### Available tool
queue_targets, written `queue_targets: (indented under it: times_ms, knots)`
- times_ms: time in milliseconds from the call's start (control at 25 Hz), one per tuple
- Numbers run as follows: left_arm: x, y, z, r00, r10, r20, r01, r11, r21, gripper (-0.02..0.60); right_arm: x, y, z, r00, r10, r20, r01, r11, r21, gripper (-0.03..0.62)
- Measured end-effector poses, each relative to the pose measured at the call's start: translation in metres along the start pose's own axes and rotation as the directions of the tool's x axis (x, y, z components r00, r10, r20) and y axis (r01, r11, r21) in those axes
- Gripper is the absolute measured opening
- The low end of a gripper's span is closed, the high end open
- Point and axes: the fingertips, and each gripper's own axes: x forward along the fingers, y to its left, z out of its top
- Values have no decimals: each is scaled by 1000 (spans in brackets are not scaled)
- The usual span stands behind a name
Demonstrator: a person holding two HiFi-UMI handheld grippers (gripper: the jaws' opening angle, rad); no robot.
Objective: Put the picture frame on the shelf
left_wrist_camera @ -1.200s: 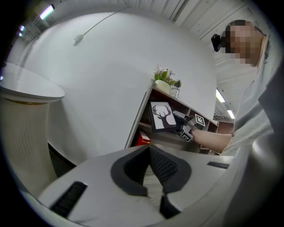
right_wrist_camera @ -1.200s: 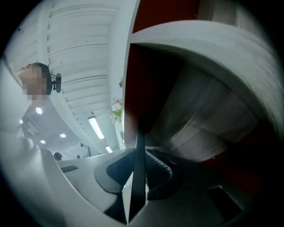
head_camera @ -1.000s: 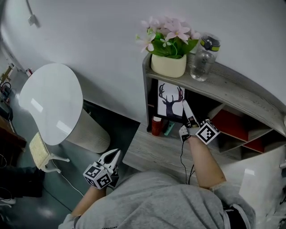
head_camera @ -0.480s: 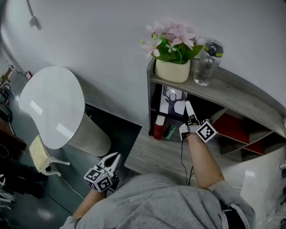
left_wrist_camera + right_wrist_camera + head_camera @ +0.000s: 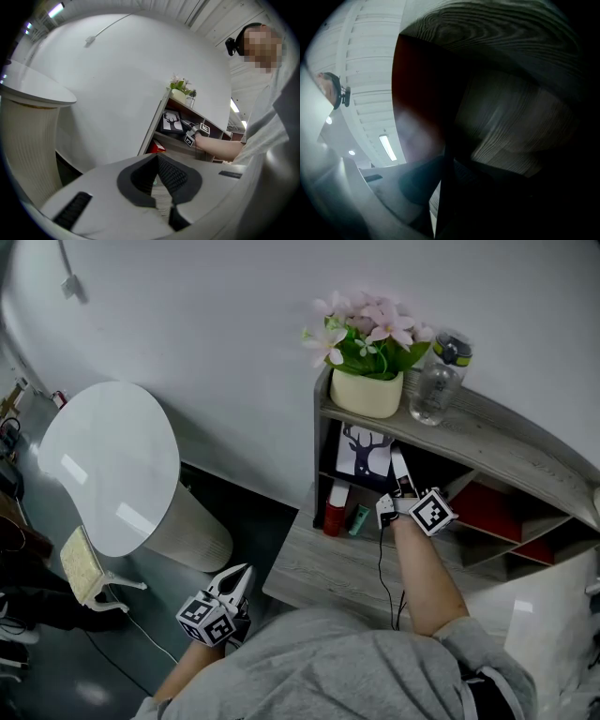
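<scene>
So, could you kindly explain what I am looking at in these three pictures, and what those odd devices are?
No robot here: a person holds a two-fingered gripper in each hand. The head view looks down from their head; the other two views come from cameras riding on each gripper. The right gripper pinches the picture frame, a deer print, inside the grey shelf; its fingers have just eased slightly wider. The left gripper hangs low, fingers together, empty. On top stand potted flowers and a water bottle.
</scene>
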Motion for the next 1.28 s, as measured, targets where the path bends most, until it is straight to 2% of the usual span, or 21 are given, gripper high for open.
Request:
queue_targets:
  times_ms: [120,240,440,680,1080,1280]
  knots:
    - [-1,2,-1,1000,1,5,-1,1000,-6,11,-2,-8,-5,998,-56,-40,54,996,-70,92]
    - [0,2,-1,1000,-4,9,4,1000,-7,11,-3,-16,-13,984,-142,-107,120,974,-190,98]
    - [0,4,-1,1000,-3,16,3,1000,-20,11,1,-19,-27,957,-215,-195,140,930,-338,103]
    - [-1,7,-3,1000,-1,17,2,1000,-26,11,1,-34,-31,918,-303,-255,190,902,-387,109]
    - [2,3,-4,1000,-14,22,14,999,-32,11,3,-40,-30,879,-383,-283,211,846,-490,115]
    - [0,3,-2,1000,-16,27,16,999,-34,10,1,-39,-28,871,-408,-273,227,828,-512,124]
